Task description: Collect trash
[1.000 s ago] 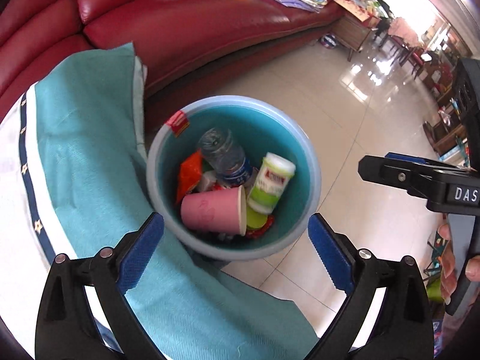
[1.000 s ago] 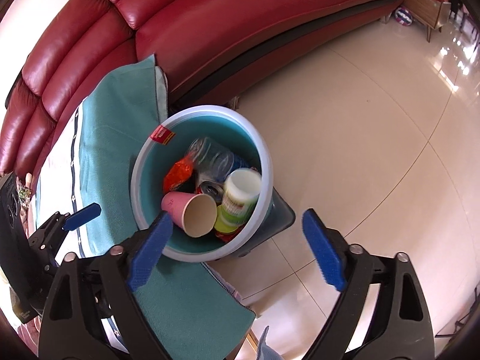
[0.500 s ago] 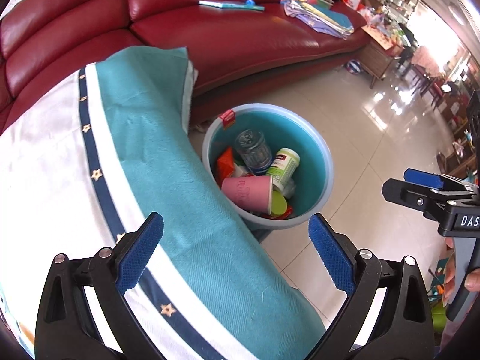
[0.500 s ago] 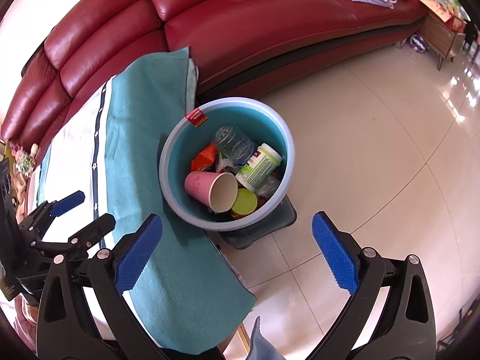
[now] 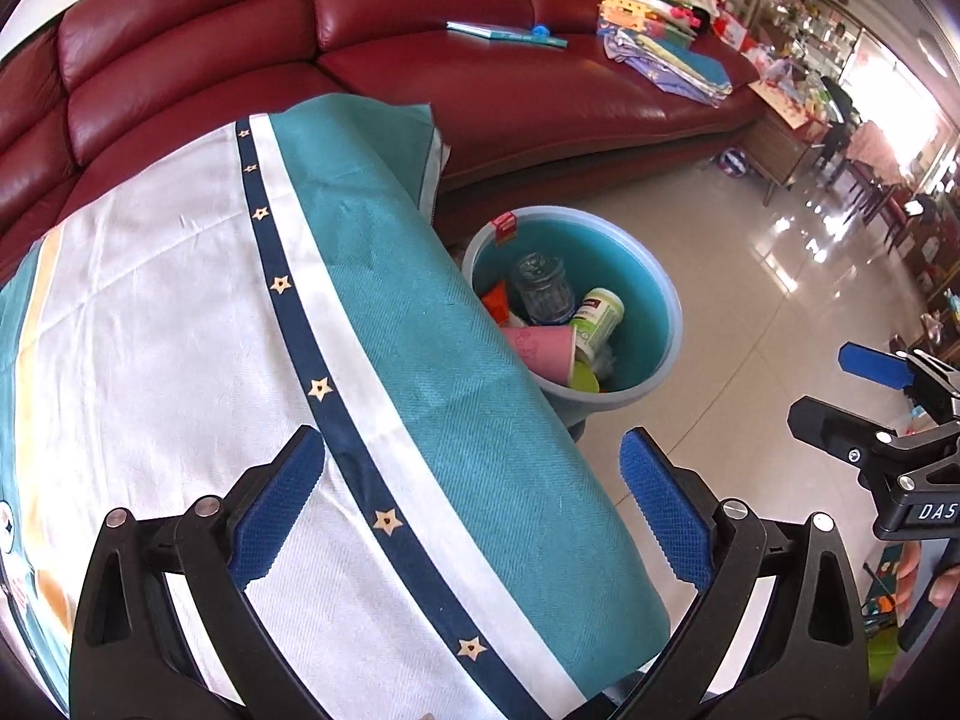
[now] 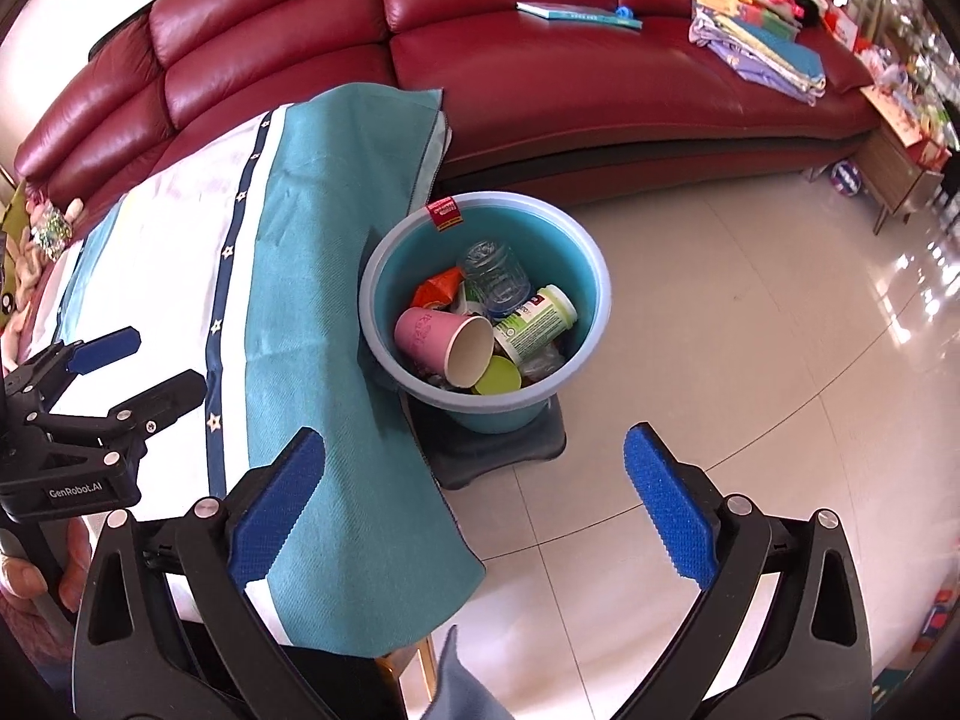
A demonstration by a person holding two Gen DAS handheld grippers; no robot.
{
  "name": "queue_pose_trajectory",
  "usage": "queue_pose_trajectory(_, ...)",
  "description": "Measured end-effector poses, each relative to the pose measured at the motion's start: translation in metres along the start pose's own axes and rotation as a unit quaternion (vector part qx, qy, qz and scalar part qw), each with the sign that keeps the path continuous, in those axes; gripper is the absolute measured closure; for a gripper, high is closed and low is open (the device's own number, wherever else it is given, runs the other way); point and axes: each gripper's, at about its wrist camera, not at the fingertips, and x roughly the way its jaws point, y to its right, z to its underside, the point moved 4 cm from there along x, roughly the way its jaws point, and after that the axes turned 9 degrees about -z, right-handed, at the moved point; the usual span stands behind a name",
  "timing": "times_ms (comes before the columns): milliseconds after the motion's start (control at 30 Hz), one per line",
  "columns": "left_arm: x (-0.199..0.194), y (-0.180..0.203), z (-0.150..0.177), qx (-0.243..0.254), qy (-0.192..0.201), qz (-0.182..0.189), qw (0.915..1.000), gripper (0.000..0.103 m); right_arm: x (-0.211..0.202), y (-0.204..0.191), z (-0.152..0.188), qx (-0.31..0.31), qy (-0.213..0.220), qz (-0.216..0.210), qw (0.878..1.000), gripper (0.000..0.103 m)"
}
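A blue bucket (image 6: 384,252) stands on the floor beside the table and also shows in the left wrist view (image 5: 660,294). It holds a pink paper cup (image 6: 432,339), a clear plastic bottle (image 6: 495,276), a white and green container (image 6: 534,324), a green lid (image 6: 498,375) and an orange wrapper (image 6: 438,288). My left gripper (image 5: 471,507) is open and empty above the tablecloth. My right gripper (image 6: 474,507) is open and empty above the table edge and floor, short of the bucket.
A teal and white tablecloth (image 5: 180,312) with a navy star stripe covers the table. A red leather sofa (image 6: 540,78) stands behind, with a book (image 6: 579,15) and folded cloths (image 6: 762,30) on it. Glossy tiled floor (image 6: 750,330) lies to the right.
Both grippers have pulled back and up from over the bucket. The left one has shifted left over the tablecloth. The bucket looks smaller and farther away.
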Motion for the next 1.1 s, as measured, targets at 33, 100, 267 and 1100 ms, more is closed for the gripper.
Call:
queue_pose_trajectory(33,-0.002,-0.002,0.003,0.0,0.001,-0.003,1.0,0.004,-0.002,-0.001,0.002,-0.002,0.001,0.003,1.0,0.007)
queue_pose_trajectory(100,-0.008,-0.005,0.008,-0.005,0.005,-0.002,1.0,0.004,-0.005,-0.005,0.006,-0.005,0.003,0.003,1.0,0.007)
queue_pose_trajectory(267,-0.02,-0.016,0.017,-0.024,0.016,-0.006,0.9996,0.004,-0.011,-0.016,0.013,-0.021,0.007,0.007,1.0,0.007)
queue_pose_trajectory(1100,-0.029,-0.036,0.034,-0.044,0.031,-0.006,0.9985,0.004,0.005,-0.038,0.029,-0.05,-0.014,0.005,0.999,0.007)
